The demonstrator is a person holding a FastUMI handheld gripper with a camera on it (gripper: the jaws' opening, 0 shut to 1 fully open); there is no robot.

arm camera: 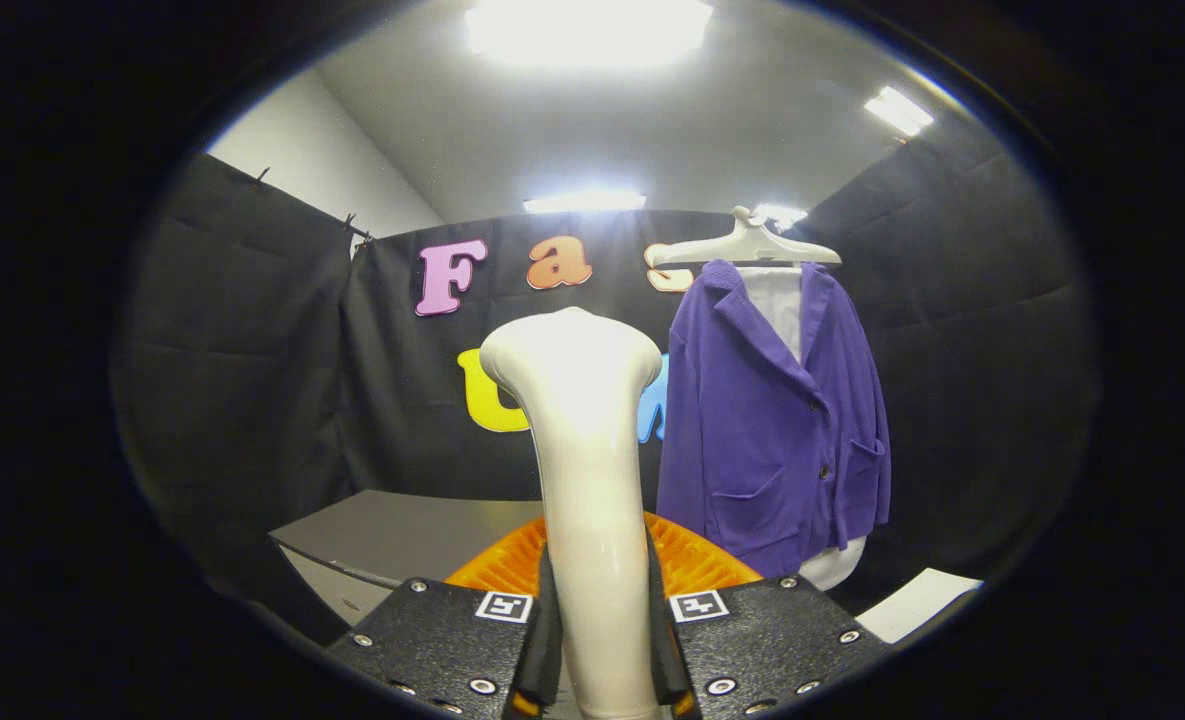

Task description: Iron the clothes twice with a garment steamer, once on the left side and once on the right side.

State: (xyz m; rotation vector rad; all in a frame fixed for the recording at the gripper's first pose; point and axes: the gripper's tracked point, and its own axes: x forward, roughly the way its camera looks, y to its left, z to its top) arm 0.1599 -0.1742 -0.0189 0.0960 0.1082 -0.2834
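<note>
The gripper pinches the garment steamer by its white handle.
Both fingers press its sides, and it stands up between them. An orange basket sits just behind. Farther back, to the right, a purple jacket hangs on a white hanger.

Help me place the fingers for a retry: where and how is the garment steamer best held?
On its slim upright handle, below the flared head, one finger per side, as the gripper has it now. The stem looks narrow enough for the fingers, the head too wide. The purple jacket hangs beyond.
</note>
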